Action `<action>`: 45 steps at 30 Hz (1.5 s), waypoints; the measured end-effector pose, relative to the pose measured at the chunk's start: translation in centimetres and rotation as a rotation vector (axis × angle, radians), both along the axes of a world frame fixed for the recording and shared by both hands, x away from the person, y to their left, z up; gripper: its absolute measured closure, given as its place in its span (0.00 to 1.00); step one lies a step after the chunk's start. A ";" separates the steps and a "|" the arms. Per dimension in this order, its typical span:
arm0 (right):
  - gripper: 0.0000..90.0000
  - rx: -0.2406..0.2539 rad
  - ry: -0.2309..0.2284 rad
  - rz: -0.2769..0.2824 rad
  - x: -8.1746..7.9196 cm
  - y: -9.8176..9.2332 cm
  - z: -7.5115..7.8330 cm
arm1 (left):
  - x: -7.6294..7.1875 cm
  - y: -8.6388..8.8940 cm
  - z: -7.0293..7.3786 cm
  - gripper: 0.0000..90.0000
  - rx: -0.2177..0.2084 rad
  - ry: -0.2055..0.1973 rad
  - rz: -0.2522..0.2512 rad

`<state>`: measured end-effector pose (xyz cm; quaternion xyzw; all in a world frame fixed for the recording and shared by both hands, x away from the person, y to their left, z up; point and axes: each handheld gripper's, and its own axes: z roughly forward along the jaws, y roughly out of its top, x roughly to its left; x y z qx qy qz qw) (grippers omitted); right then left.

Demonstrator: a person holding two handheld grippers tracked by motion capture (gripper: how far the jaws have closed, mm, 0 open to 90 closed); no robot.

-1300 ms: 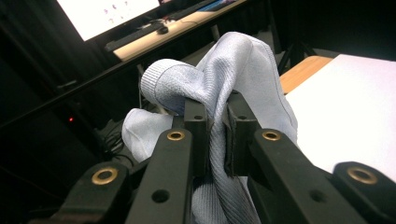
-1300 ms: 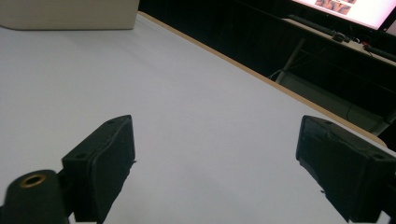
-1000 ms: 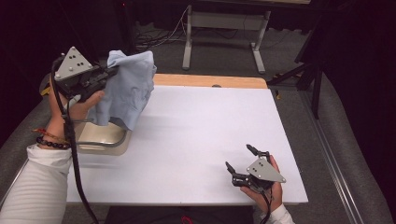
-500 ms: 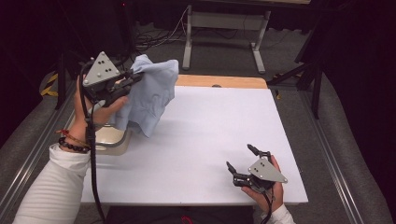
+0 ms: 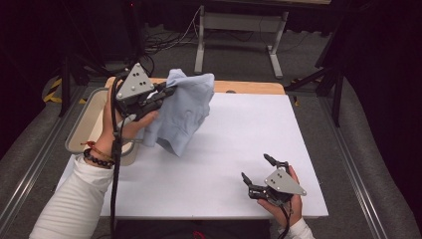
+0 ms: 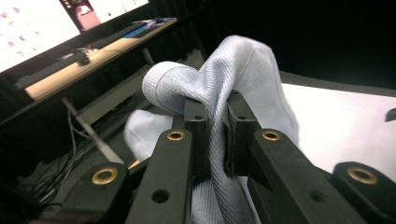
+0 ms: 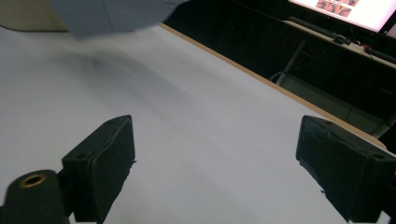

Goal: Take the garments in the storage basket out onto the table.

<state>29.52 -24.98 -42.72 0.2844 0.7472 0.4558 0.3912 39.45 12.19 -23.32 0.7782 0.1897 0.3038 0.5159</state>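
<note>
L gripper (image 5: 166, 93), jaws clamped on a bunched fold of the light blue cloth (image 5: 184, 114), has carried it from far left of the high view toward centre, off the metal tray (image 5: 82, 122) and over the white table (image 5: 239, 144); cloth hangs mid-air. R gripper (image 5: 259, 172) idle lower right, jaws spread, nothing between. Likely next: lay cloth down

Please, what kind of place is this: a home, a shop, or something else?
Probably a lab or recording studio, not a home. A white table stands among black curtains, loose cables lie on the floor, and a lit monitor sits on a desk beside it.
</note>
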 end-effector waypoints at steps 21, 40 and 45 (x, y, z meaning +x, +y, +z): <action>0.14 -0.003 0.001 -0.004 0.0 0.0 0.0 | -1.1 -6.3 -4.1 0.91 0.076 0.057 -0.129; 0.14 0.000 0.010 -0.001 0.1 -0.1 0.0 | 0.0 -8.6 -8.7 0.91 0.103 0.128 -0.125; 0.14 -0.008 0.015 0.001 0.1 0.0 -0.1 | 0.5 -9.1 -10.0 0.91 0.125 0.144 -0.113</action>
